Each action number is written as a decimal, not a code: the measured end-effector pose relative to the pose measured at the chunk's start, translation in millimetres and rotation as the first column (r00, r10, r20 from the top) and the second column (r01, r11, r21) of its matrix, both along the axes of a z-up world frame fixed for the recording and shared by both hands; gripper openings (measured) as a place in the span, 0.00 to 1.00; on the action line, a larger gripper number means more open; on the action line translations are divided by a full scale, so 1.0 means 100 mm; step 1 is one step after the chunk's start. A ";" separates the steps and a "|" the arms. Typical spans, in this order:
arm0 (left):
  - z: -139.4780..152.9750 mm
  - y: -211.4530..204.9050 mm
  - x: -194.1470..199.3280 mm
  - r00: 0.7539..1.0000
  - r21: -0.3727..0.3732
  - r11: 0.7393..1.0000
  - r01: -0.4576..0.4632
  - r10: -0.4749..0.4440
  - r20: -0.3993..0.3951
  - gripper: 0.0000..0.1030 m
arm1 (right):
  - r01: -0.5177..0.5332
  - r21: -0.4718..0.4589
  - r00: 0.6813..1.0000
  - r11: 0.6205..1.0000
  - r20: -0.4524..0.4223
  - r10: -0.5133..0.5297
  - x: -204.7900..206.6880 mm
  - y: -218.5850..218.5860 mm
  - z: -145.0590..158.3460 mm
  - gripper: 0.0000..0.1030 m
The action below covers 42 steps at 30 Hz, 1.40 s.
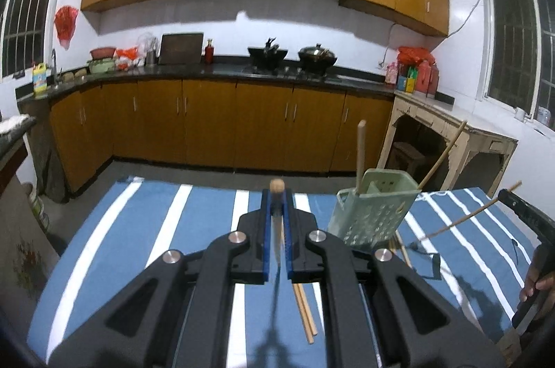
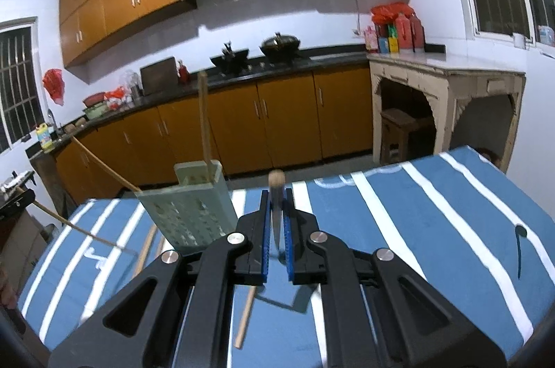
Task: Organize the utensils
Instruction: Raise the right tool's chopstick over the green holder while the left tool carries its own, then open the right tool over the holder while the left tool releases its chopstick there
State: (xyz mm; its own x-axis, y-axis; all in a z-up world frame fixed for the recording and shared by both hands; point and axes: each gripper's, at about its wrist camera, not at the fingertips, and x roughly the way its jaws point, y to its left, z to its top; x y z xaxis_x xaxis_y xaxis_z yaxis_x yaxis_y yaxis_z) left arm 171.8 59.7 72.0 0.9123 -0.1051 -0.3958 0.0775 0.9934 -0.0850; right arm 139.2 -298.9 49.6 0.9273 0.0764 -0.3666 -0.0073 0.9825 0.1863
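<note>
Two grippers up off the table, and both are clamped shut on something. My left gripper [image 1: 277, 222] has its blue pads pinched on a thin metal utensil with a rounded wooden end [image 1: 277, 186] poking out past the fingertips. My right gripper [image 2: 276, 222] shows the same picture: jaws fully closed on a slim metal piece with a wooden knob [image 2: 276, 178]. What kind of utensil each one is, I can't tell from these angles.

Everything else I place off the green holder [image 1: 371, 212], the perforated caddy standing on the striped blue cloth [image 1: 156, 229]. It leans a bit, and at least one wooden stick [image 1: 360, 156] already stands in it, with a thinner skewer [image 1: 440, 156] angling out beyond its far side. So, by my reckoning, the sorting is started but nowhere near finished.

Left over: a pair of chopsticks [image 1: 307, 312] lies flat on the cloth just in front of the holder, under my left gripper. From the right wrist view I see another wooden stick [image 2: 246, 316] on the cloth near the holder's foot, and a long thin skewer [image 2: 79, 229] slanting on its other side. The two pieces I'm carrying aren't in the holder yet either.
</note>
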 end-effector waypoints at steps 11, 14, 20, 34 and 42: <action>0.50 -0.24 -0.14 0.992 -0.012 0.995 0.099 -0.098 0.075 0.07 | -0.121 0.069 0.991 0.990 0.070 0.116 -0.04 0.13 0.49 0.08; 0.62 -0.33 -0.15 0.986 -0.020 0.990 0.141 -0.139 0.089 0.07 | -0.161 0.079 0.981 0.984 0.118 0.152 -0.05 0.20 0.68 0.08; 1.02 -0.62 -0.14 0.967 -0.025 0.981 0.194 -0.187 0.173 0.07 | -0.192 0.052 0.954 0.980 0.244 0.174 0.00 0.35 1.09 0.08; 1.14 -1.06 0.63 0.974 -0.026 0.988 0.154 -0.147 0.175 0.07 | -0.098 0.004 0.929 0.995 0.360 0.090 0.52 0.56 1.09 0.08; 0.88 -1.05 0.78 0.979 -0.018 0.988 0.154 -0.150 0.135 0.07 | -0.102 0.003 0.961 0.995 0.259 0.098 0.80 0.60 0.73 0.08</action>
State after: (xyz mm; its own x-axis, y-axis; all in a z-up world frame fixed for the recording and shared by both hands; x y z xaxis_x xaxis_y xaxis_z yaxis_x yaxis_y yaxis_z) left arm 249.7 -45.1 159.5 0.9291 -0.2561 -0.2668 0.2400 0.9664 -0.0919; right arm 219.6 -238.4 122.6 0.9776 0.1774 -0.1135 -0.1553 0.9712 0.1805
